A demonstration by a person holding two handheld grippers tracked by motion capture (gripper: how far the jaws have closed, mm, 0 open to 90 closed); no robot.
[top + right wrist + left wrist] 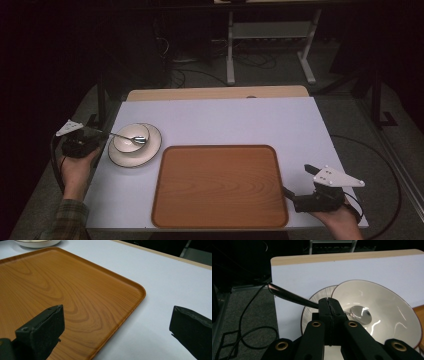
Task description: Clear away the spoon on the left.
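Gleaming steel spoon pinched in left gripper jaws, bowl-end in white bowl; right gripper jaws spread.

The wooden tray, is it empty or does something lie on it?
Empty. The wooden tray shows bare wood grain in the high view; the bowl and plate stand beside it on the table.

spoon: polished metal, mirror-glossy | bowl: glazed ceramic, shiny (light streaks inside) | plate: same glossy glaze | tray: smooth wood grain, satin | table: matt pale surface | left gripper: matt black plastic
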